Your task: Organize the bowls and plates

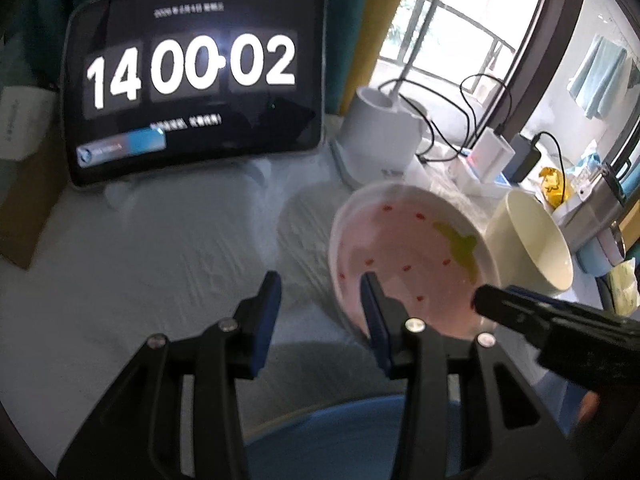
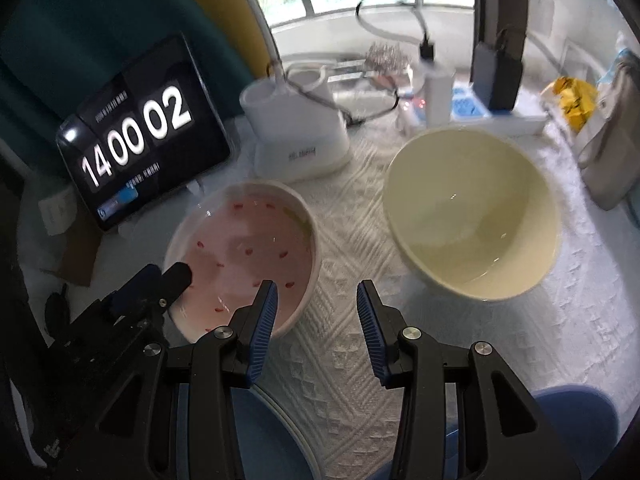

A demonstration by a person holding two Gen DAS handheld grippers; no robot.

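A pink strawberry-pattern bowl (image 1: 412, 256) with a white rim sits on the white textured cloth; it also shows in the right wrist view (image 2: 248, 252). A larger cream bowl (image 2: 472, 212) stands to its right, also seen in the left wrist view (image 1: 532, 244). My left gripper (image 1: 320, 300) is open and empty, its right finger over the pink bowl's near-left rim. My right gripper (image 2: 316, 308) is open and empty, above the cloth between the two bowls. A blue plate (image 2: 272, 436) lies under both grippers at the near edge (image 1: 360, 432).
A tablet showing 14:00:02 (image 1: 192, 80) leans at the back left. A white appliance with cables (image 2: 296, 136) stands behind the bowls. Chargers, boxes and a yellow bag (image 2: 572, 100) line the windowsill side. A cardboard piece (image 1: 24, 200) lies at the far left.
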